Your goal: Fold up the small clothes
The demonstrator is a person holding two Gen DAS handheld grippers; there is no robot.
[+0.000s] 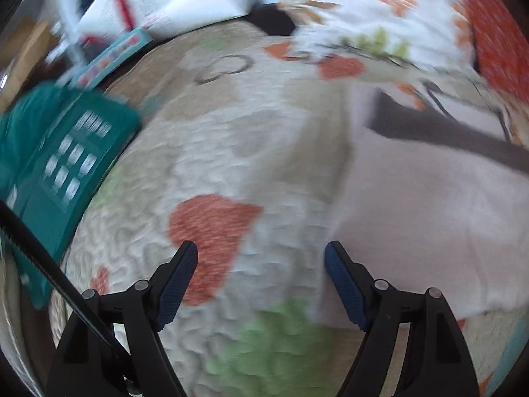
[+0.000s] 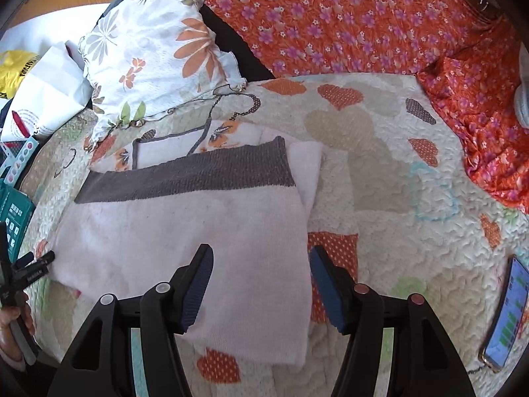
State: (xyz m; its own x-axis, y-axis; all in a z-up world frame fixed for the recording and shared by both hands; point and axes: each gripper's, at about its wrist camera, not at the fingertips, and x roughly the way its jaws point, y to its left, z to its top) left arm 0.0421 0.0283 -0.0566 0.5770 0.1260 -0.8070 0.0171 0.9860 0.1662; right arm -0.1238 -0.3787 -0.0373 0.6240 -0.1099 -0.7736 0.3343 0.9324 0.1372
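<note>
While both jaws are spread wide and empty, a folded fluffy pink garment (image 2: pixel 211 231) with ribbed grey band is seen flat on the quilted bed (image 2: pixel 396 172), under the right hand-held gripper (image 2: pixel 261 284); the left hand-held gripper (image 1: pixel 261 284) is held beside it.

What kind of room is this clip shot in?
Most likely a bedroom: the work surface is a bed with a heart-patterned quilt, a floral pillow and an orange flowered sheet.

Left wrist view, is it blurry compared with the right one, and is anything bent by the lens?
Left wrist view: motion-smeared, the quilt and teal box streaked, only the left gripper sharp. Right wrist view: crisp, evenly daylit, the pale folded garment clear; both views bow at the edges from the fisheye.
</note>
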